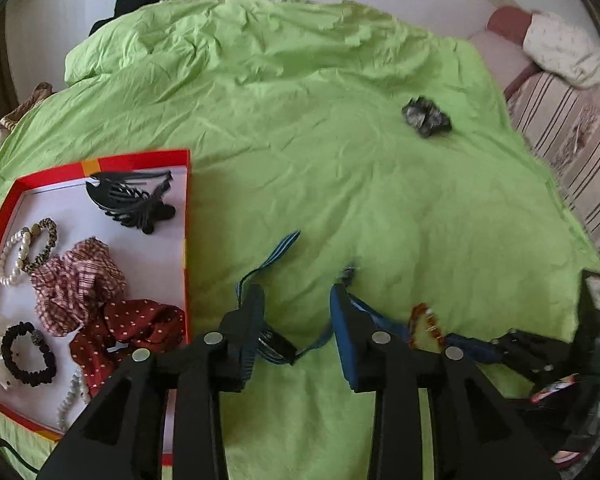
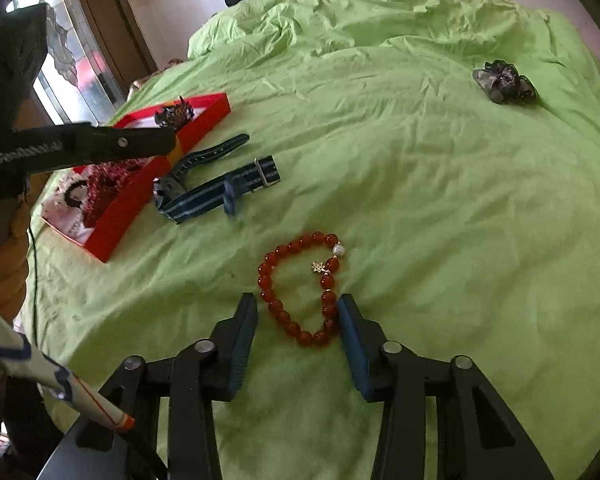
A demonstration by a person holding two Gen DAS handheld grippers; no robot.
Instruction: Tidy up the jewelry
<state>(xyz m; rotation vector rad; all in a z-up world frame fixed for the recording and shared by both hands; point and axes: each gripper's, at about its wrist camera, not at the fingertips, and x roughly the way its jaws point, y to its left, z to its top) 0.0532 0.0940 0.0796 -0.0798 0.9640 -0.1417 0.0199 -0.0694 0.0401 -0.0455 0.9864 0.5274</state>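
Right wrist: claw point(image 2: 298, 312) straddles bracelet point(image 2: 300, 288).

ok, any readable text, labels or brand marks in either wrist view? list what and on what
"GenRobot.ai", as best it reads, slightly blurred: white lettering on the side of the left gripper, seen in the right wrist view.
Nothing else legible: the red box shows only red and orange colour blocks, and the watch strap and red bead bracelet carry no text.

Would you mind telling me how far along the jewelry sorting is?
Done: scrunchies, hair ties, a pearl bracelet and a claw clip lie in the red tray. In hand: nothing yet; the open right hand-held gripper straddles the red bead bracelet. Left: that bracelet, the striped strap and the grey scrunchie.
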